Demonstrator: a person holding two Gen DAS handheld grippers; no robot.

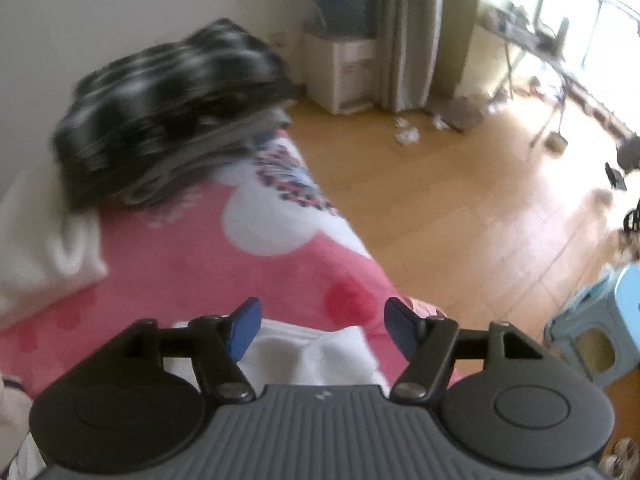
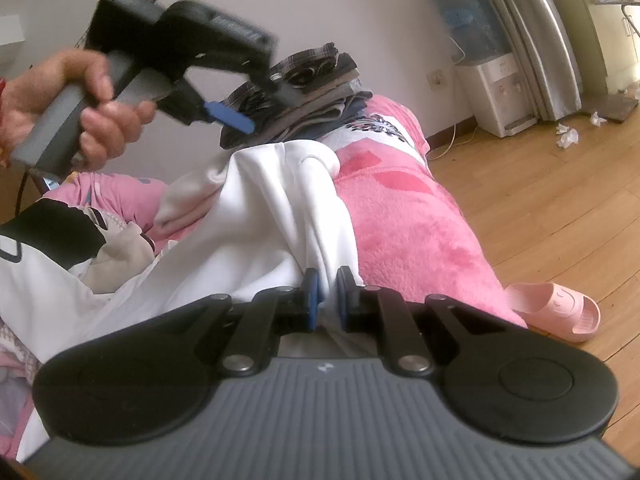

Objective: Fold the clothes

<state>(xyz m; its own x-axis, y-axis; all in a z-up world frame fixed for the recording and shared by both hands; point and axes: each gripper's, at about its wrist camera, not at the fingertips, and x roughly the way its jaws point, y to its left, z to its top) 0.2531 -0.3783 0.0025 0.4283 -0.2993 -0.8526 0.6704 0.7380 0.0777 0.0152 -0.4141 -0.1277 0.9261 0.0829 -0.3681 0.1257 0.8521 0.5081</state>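
Cloth fills neither jaw of the left gripper [image 1: 320, 326]: its blue pads stand spread over the white garment [image 1: 316, 354] on the pink blanket [image 1: 200, 264], clothes stack [image 1: 168, 112] beyond (blurred). From the right wrist, the right gripper [image 2: 327, 294] is clamped on a fold of that garment; a hand [image 2: 80, 108] holds the other gripper above.

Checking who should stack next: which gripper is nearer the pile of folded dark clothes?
Left. The left gripper hangs open just in front of the pile; the right gripper is farther back, shut on the white garment.
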